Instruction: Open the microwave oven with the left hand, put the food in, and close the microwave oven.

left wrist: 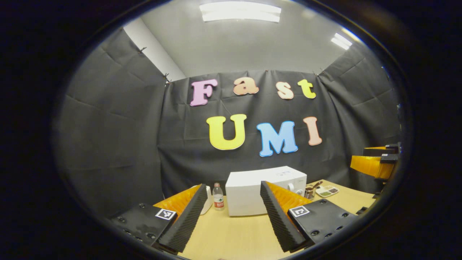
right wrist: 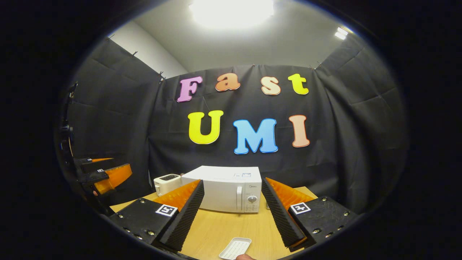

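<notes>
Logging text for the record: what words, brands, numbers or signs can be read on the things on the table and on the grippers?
On the microwave, brand mark: too small to read.
On its top, sticker: blurred.
On the water bottle, label: too small to read.
On the left gripper and right gripper: square coded markers, no words.

- Microwave oven (left wrist: 265, 189): front lower right hidden behind the left gripper's finger.
- Compartment tray (left wrist: 327, 191) right of microwave oven: contents too small to identify.
- White ridged tray (right wrist: 235, 248) before microwave oven: near end cut off.
</notes>
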`<state>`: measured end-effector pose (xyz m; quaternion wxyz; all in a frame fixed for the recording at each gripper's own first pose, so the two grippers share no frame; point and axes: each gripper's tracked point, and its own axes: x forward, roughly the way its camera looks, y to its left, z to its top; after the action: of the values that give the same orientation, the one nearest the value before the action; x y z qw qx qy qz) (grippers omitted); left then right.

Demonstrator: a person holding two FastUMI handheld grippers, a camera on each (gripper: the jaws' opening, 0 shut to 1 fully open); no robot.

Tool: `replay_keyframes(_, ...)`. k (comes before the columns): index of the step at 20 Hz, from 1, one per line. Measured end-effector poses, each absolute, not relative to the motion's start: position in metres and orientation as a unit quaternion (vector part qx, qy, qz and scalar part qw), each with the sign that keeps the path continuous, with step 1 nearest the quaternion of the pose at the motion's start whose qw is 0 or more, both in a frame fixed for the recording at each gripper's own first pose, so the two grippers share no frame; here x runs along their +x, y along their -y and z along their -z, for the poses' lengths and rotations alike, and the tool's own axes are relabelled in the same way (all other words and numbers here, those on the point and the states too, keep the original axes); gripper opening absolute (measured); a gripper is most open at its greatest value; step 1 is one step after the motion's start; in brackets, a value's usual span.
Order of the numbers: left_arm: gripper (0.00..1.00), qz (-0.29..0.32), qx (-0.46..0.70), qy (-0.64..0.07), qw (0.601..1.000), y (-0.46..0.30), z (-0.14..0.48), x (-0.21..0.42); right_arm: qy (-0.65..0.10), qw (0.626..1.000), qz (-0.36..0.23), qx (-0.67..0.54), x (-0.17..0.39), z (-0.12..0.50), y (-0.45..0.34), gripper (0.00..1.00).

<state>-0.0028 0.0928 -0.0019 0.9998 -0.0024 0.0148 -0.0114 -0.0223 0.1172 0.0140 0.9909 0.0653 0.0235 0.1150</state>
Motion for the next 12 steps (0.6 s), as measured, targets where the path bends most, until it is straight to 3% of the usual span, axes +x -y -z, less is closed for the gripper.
replay_keyframes(3,1.00,0.018,-0.015,-0.014,1.000,-0.084,0.002,-0.002,-0.021,0.992,-0.109,0.063,-0.020,-0.017,-0.112,0.98)
replay_keyframes(4,0.95,0.019,-0.012,-0.014,1.000,-0.083,0.001,0.001,-0.017,0.992,-0.109,0.065,-0.021,-0.019,-0.113,0.98)
replay_keyframes(11,1.00,0.028,-0.021,0.000,0.999,-0.073,-0.001,0.002,-0.008,0.993,-0.103,0.052,-0.021,-0.028,-0.111,0.98)
replay_keyframes(12,0.95,0.032,-0.023,-0.001,0.999,-0.071,-0.002,0.004,-0.006,0.994,-0.100,0.053,-0.022,-0.028,-0.111,0.98)
